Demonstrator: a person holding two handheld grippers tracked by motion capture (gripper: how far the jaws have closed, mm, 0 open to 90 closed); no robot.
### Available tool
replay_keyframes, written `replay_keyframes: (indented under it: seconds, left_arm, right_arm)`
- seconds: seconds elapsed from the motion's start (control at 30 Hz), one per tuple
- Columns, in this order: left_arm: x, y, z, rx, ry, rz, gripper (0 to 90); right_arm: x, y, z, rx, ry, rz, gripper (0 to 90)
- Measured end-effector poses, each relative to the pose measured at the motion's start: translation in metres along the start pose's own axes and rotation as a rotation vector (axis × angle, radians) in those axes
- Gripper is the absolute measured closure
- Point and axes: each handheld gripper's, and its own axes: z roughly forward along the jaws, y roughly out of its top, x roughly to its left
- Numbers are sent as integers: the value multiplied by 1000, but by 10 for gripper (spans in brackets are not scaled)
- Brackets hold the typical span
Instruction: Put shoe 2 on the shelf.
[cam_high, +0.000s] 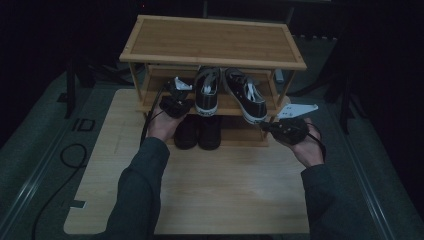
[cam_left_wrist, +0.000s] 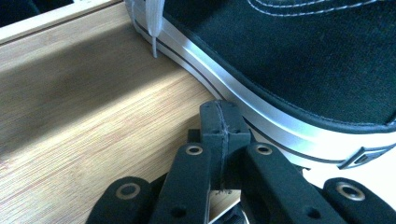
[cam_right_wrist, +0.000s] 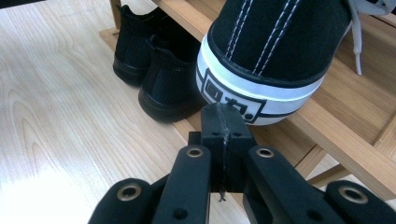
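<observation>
Sneakers sat as a pair on the middle shelf (cam_high: 150, 107) of a wooden shoe rack (cam_high: 212, 40), heels toward the person. The left sneaker (cam_high: 207, 90) stood straight; the right sneaker (cam_high: 246, 95) was angled, its heel jutting past the shelf's front edge. The left gripper (cam_high: 175, 97) rested just beside the left sneaker, its jaws pressed together with nothing between them; in the left gripper view its tips (cam_left_wrist: 222, 126) lay against or very near the white sole band (cam_left_wrist: 261, 116) on the shelf board. The right gripper (cam_high: 287, 127) hung just off the right sneaker's heel, jaws likewise closed and empty, its tips (cam_right_wrist: 223, 128) right below the heel label (cam_right_wrist: 224, 100). Black slip-on shoes (cam_high: 197, 132) stood on the rack's lowest level underneath.
</observation>
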Motion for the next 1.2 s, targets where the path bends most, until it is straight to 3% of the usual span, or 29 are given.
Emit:
replay_keyframes:
  seconds: [0.4,0.83,1.1,1.2]
  left_arm:
    - [0,0,0,2,-3,6,900]
    - [0,0,0,2,-6,4,900]
    - [1,0,0,2,-7,6,900]
    - [1,0,0,3,-10,8,900]
  right_arm:
    - [10,9,13,-14,43,-17,900]
    - [10,10,17,-28,26,-8,900]
    - [5,14,16,-51,-34,21,900]
    - [5,14,19,-55,-25,27,900]
